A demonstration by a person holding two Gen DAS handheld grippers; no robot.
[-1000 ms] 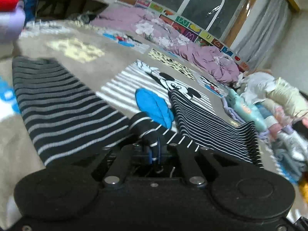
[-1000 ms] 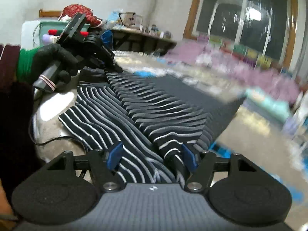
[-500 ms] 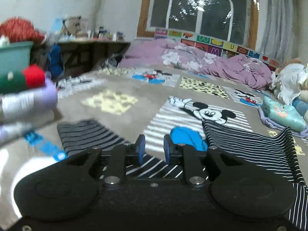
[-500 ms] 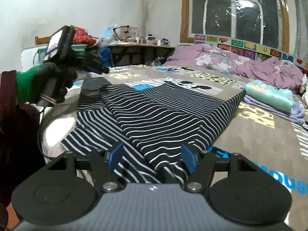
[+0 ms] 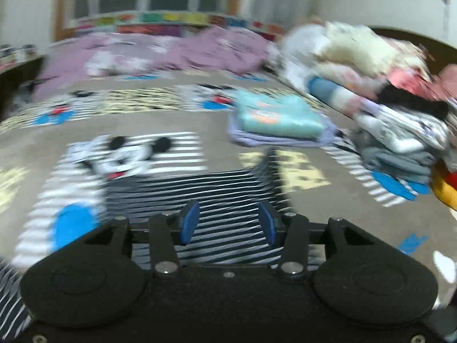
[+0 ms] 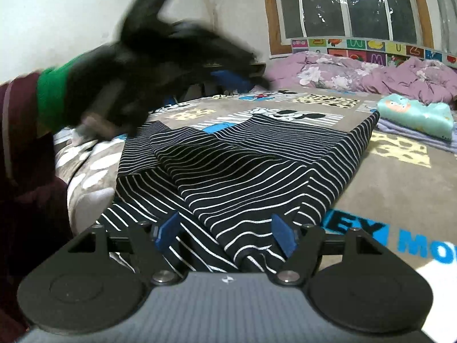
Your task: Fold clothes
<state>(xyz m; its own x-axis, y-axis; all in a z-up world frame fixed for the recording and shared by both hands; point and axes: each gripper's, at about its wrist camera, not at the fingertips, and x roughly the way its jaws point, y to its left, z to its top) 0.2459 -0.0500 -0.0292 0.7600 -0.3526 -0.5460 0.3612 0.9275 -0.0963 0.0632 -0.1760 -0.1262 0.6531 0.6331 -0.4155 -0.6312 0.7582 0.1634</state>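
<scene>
A black shirt with thin white stripes (image 6: 257, 171) lies partly folded on a Mickey Mouse blanket (image 6: 400, 188). My right gripper (image 6: 225, 233) hovers low over its near edge. Its jaws are opening; a fold of the cloth lies between the blue pads (image 6: 282, 234), which do not press on it. My left gripper (image 5: 228, 223) hangs above the shirt (image 5: 228, 188), jaws opening with nothing between them. The left wrist view is blurred by motion. In the right wrist view the left gripper (image 6: 245, 77) is a dark smear above the shirt's far left, held by a gloved hand (image 6: 120, 91).
A folded teal garment on a lilac one (image 5: 280, 114) (image 6: 417, 117) sits beyond the shirt. A tall heap of clothes (image 5: 385, 85) fills the right. A purple duvet (image 6: 357, 71) lies under the window. A maroon sleeve (image 6: 25, 171) with a green cuff stands at the left.
The left gripper let go of the striped cloth, opened, and swung up and to the right across the bed. The right gripper stayed about where it was, rolling slightly, jaws a little wider.
</scene>
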